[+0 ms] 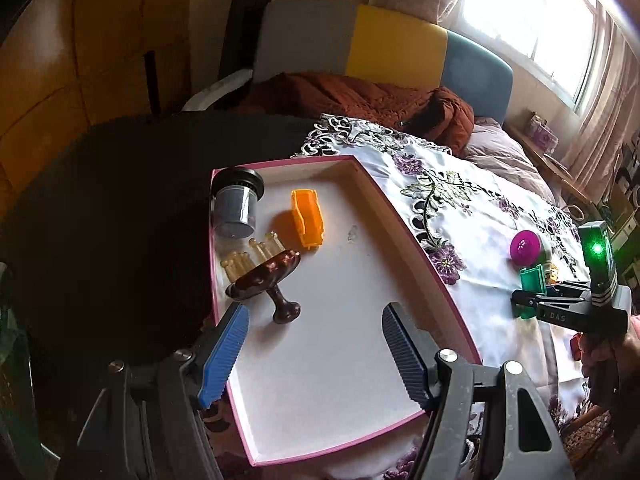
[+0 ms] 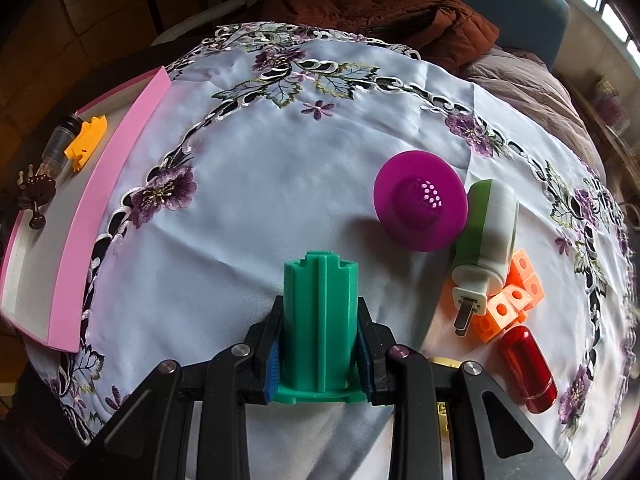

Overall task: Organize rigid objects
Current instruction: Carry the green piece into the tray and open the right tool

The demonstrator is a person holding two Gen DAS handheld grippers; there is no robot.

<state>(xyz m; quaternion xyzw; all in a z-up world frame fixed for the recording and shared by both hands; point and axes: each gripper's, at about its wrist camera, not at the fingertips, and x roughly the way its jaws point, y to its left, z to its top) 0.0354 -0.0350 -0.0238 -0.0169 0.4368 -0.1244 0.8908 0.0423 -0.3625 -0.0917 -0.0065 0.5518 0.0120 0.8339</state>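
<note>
Between the fingers of the right claw (image 2: 320,354) sits a green ribbed plastic cylinder with a flanged base (image 2: 320,320), clenched at its lower half, long axis running forward along the fingers, flange toward the camera. It is held just above the white embroidered floral tablecloth (image 2: 248,200) on the desk. Target looks like the shallow pink-rimmed white tray (image 2: 116,184), which lies to the left and somewhat ahead of this claw, well apart from it. So the carry is a leftward sweep over the near pink wall.

Left claw (image 1: 316,354) is released, jaws spread wide, nothing between them, hovering over the tray's near bare floor (image 1: 340,360). It is nearer the tray but empty.

Already in the tray's far-left part: grey cylindrical canister with black cap (image 1: 236,208), orange plastic open-sided block (image 1: 307,218), dark brown wooden pronged massager (image 1: 266,280).

Still on the cloth right of the cylinder: magenta perforated plastic disc (image 2: 420,204), green-and-white bottle-shaped gadget (image 2: 486,240), orange cube cluster (image 2: 512,300), red glossy capsule (image 2: 528,364).
</note>
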